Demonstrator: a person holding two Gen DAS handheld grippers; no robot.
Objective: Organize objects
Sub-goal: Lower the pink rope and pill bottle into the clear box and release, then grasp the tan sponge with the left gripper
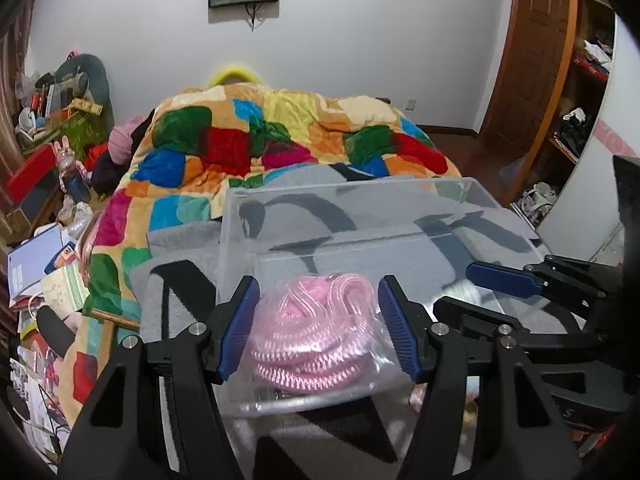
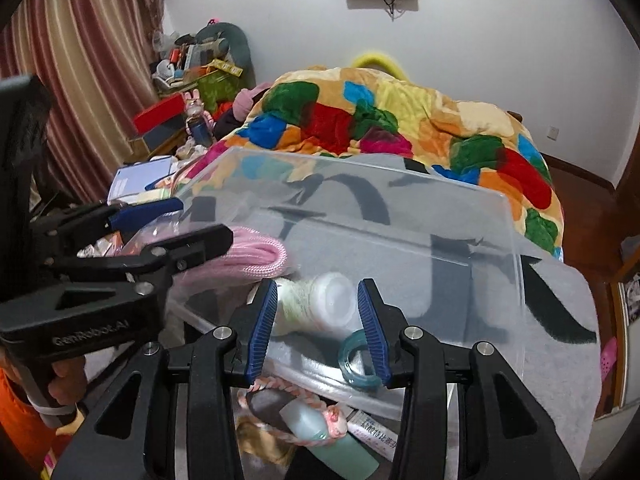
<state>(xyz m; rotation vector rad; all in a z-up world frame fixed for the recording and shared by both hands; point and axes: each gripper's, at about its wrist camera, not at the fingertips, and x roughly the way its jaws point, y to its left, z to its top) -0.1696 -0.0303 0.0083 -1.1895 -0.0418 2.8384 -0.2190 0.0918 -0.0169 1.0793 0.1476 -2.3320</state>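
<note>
A clear plastic bin [image 1: 360,196] [image 2: 480,216] stands on a grey blanket on the bed. My left gripper [image 1: 318,330] holds a clear bag with a pink coiled rope [image 1: 316,332] [image 2: 256,254] between its blue pads, over the bin's near edge. My right gripper [image 2: 320,332] is open, its fingers over the bin's near rim, around a white bottle [image 2: 316,302] lying inside the bin. A teal ring [image 2: 356,362] lies by the right finger. It also shows in the left wrist view [image 1: 504,280] at the right.
A green bottle [image 2: 332,444], a pink braided band [image 2: 280,384] and a white tube [image 2: 372,432] lie just in front of the bin. A patchwork quilt [image 1: 280,132] covers the bed behind. Cluttered books and boxes [image 1: 44,272] lie at the left; a shelf [image 1: 580,100] stands at the right.
</note>
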